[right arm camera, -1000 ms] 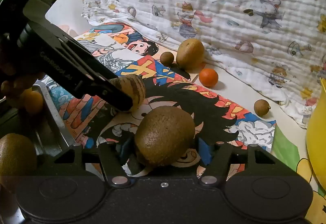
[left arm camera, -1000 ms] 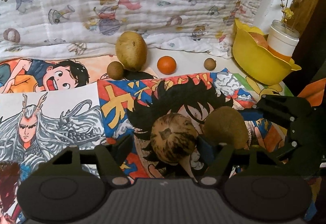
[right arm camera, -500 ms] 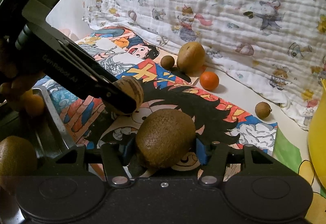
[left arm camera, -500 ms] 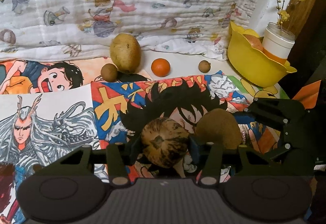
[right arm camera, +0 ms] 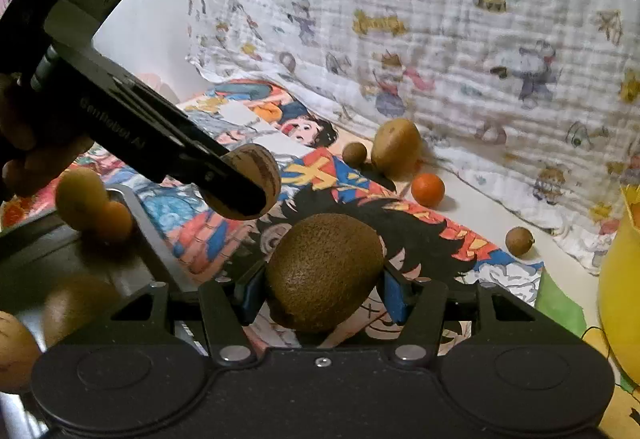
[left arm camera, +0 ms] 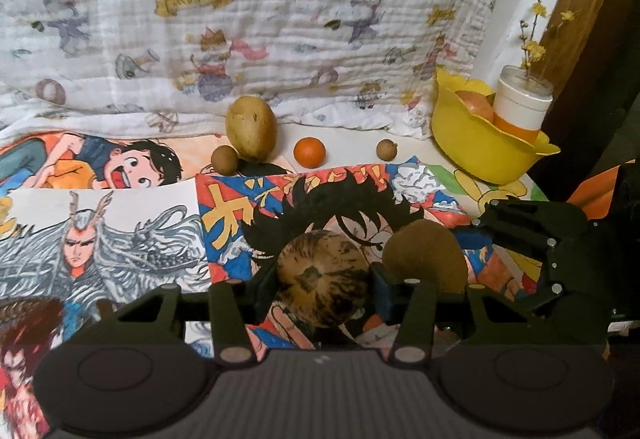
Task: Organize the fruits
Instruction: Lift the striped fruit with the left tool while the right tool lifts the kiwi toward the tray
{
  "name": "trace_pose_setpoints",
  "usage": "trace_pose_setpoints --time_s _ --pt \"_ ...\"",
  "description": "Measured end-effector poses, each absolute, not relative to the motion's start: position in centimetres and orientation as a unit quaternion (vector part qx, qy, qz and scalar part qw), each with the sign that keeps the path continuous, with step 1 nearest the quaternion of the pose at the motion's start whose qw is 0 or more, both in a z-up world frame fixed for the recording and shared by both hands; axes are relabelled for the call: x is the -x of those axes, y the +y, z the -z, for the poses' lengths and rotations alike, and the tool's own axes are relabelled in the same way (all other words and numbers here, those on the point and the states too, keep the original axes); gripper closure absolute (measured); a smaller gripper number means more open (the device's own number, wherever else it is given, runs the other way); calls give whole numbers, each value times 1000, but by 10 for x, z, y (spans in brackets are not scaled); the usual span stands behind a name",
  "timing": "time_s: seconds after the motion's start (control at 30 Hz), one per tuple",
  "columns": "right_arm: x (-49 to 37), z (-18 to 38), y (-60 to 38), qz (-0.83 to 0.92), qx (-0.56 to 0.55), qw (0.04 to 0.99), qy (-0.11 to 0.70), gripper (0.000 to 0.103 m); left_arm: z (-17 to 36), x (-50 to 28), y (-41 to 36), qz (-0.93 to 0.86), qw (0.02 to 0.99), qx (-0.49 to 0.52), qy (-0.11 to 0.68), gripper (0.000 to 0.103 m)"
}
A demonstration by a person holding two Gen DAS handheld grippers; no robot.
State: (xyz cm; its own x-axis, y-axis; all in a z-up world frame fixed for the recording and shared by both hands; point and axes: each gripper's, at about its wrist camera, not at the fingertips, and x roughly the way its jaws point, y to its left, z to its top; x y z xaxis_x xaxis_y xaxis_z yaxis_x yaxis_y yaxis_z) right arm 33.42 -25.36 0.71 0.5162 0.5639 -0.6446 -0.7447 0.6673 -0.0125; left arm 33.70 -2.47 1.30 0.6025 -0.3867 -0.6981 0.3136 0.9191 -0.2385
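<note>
Your left claw [left arm camera: 322, 281] has just been closing, and its blue pads now press both sides of the mottled brown fruit [left arm camera: 322, 281]; a second ago that fruit sat loose between wider jaws. Your right claw [right arm camera: 323, 289] has closed in the same way and is clamped on the kiwi [right arm camera: 323, 271]. In the right wrist view the mottled fruit seems to hang clear of the comic-print cover [left arm camera: 280, 195] in the left claw's grip, so both pieces look lifted rather than resting. That means two fruits are secured at once and the picking half of this step appears done; what remains is carrying them to wherever you are sorting them.

Further out, along the foot of the hanging cartoon cloth [left arm camera: 280, 19], a potato-like piece [left arm camera: 251, 127], a small brown fruit [left arm camera: 224, 159] touching it, an orange [left arm camera: 309, 152] and another small brown fruit [left arm camera: 386, 150] still lie unsorted. A yellow bowl [left arm camera: 480, 155] stands at the right with a white cup [left arm camera: 520, 103] in it. At the left of the right wrist view a dark tray [right arm camera: 132, 207] already holds several fruits, blurred.
</note>
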Motion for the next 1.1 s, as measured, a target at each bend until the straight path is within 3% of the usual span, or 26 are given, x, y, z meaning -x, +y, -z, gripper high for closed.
trace_pose_setpoints --time_s 0.5,1.1 --pt "-264 -40 -260 -406 143 855 289 43 -33 -240 -1 162 910 78 375 50" --pt "-188 -35 -266 -404 126 845 327 43 -7 -149 17 135 916 112 361 50"
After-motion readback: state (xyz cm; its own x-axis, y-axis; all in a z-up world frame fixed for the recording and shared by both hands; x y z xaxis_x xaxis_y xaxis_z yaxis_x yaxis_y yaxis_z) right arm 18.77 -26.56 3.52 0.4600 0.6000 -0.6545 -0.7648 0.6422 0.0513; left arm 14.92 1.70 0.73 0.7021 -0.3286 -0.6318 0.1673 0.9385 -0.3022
